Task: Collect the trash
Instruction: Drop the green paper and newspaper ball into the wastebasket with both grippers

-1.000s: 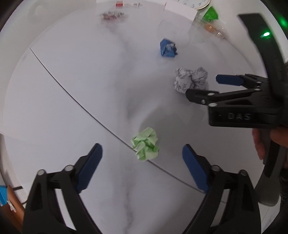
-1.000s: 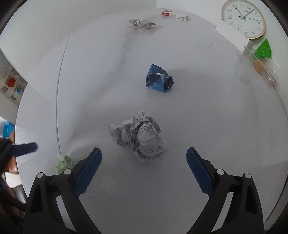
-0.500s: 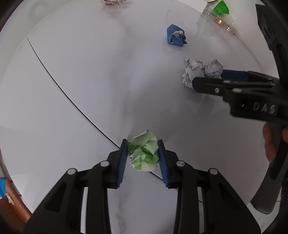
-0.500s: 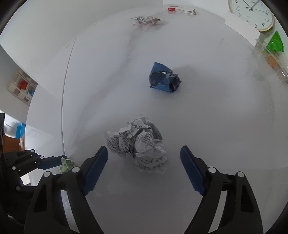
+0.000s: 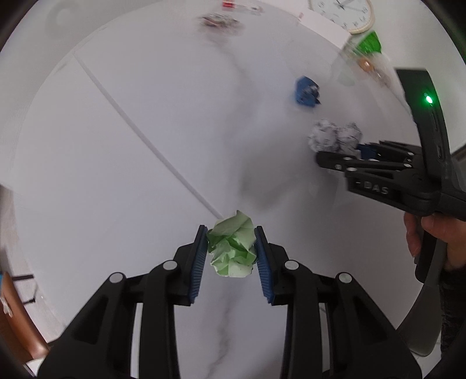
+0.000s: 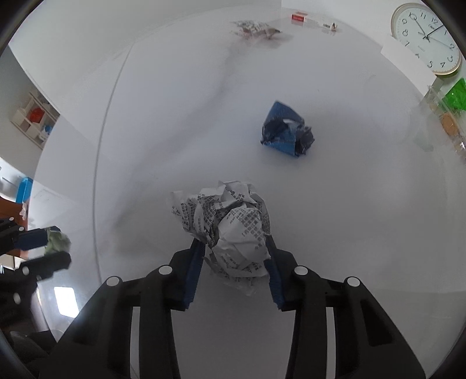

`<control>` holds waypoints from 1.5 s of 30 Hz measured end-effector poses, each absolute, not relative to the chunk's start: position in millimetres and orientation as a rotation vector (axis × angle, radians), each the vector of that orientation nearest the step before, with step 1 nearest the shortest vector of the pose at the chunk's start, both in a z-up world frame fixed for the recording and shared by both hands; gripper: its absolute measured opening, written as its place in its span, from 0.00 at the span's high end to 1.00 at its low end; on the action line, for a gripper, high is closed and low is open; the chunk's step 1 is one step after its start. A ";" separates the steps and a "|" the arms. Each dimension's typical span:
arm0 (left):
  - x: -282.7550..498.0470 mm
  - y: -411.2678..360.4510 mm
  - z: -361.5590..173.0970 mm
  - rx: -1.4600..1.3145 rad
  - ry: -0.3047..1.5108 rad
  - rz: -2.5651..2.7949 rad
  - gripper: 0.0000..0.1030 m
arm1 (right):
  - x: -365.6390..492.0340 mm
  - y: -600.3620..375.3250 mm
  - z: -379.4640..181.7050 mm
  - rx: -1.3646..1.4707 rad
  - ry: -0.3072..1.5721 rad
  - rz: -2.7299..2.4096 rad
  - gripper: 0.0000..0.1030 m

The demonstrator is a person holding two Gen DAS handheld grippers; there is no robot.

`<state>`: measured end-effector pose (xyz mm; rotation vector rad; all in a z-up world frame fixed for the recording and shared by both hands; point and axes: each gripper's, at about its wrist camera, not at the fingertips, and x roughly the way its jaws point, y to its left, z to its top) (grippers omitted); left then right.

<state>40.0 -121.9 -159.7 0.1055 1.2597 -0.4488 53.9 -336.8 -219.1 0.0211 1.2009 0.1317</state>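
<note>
Progress partway, judging by the look of things. Starting at the left: pinching green wad (image 5: 233, 253) with left gripper (image 5: 230, 233), having just been closing those jaws, both blue pads pressing into the paper, close over the table (image 5: 145, 180) near its seam. Cannot tell whether lifting it clear or resting it on the surface.

Moving to the middle: squeezing printed wad (image 6: 233, 227) with right gripper (image 6: 233, 242), having just been closing these jaws too, pads meeting its lower half and the crumpled top bulging out beyond the fingertips. Seemingly sitting on the table, not yet rising.

Going further right and back: leaving blue wad (image 6: 287, 134) lying loose, well apart from both grippers, and, near the far edge, a flattened wrapper (image 6: 256, 27) untouched.

Seeing no bin in either view, so not dropping anything anywhere yet. Judging two pieces as gripped and awaiting carrying off, and at least two more as waiting for pickup.
</note>
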 end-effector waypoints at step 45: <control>-43.8 226.7 -169.7 -0.091 1.273 -0.056 0.14 | -22.6 29.5 -159.0 -0.029 1.226 0.535 0.59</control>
